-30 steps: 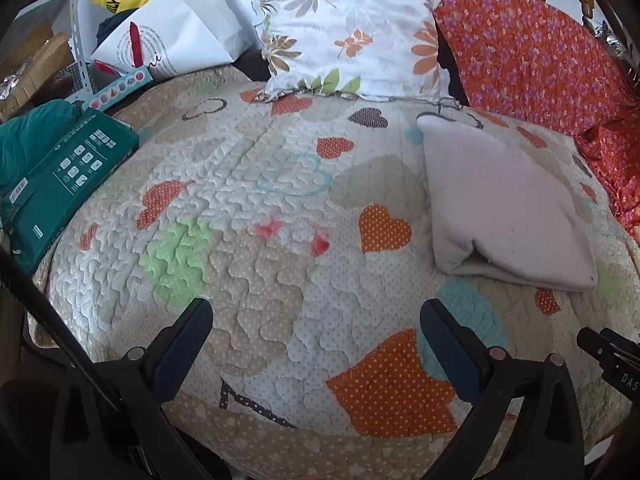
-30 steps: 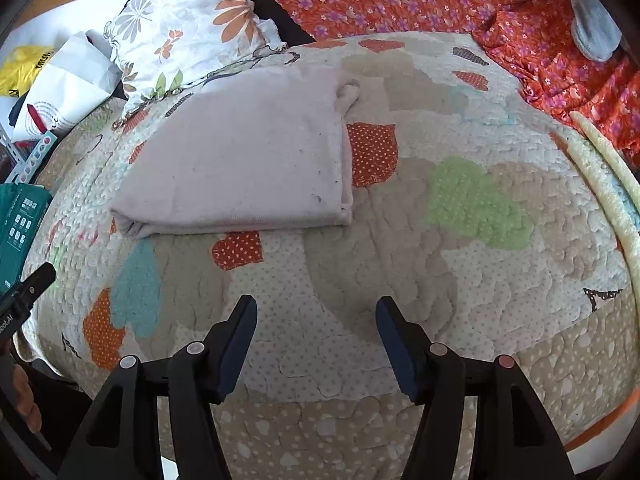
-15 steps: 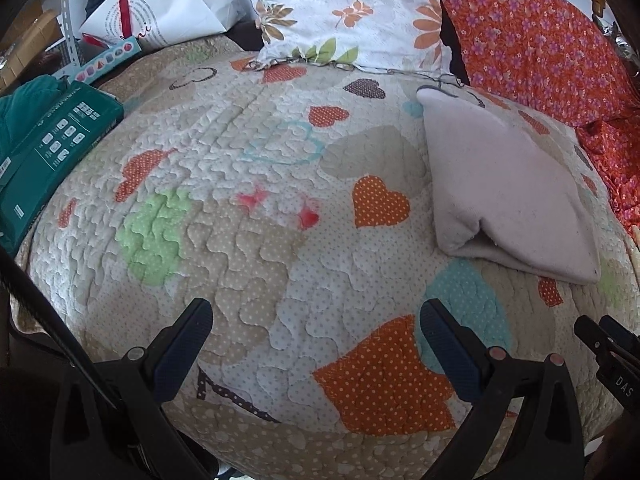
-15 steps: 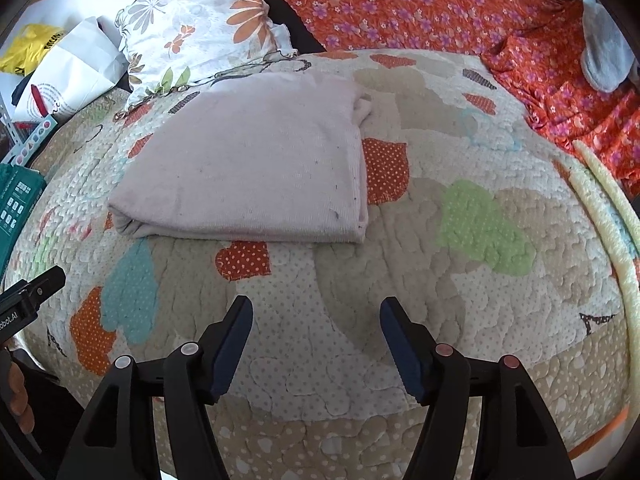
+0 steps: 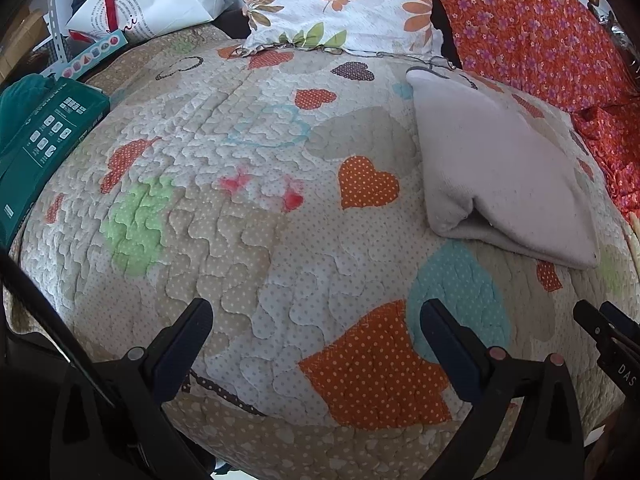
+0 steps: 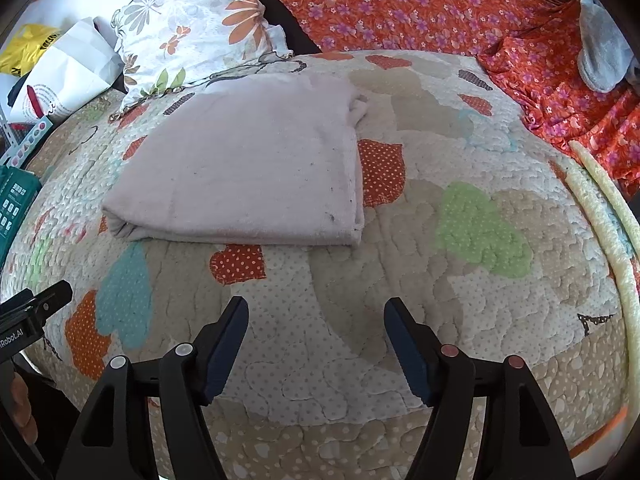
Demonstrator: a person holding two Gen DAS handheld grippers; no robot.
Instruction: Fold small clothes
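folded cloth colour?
Pale pinkish-grey, plain; the cloth shows best in the right wrist view.

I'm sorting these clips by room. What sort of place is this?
Most likely a bedroom: the folded cloth lies on a quilt with heart patches spread over what seems to be a bed, with a flowered pillow and an orange flowered sheet behind it.

heart-patch quilt [image 5: 248, 240]; floral pillow [image 5: 340, 4]; orange flowered sheet [image 6: 400, 4]; green box [image 5: 36, 152]; white bag [image 5: 148, 4]
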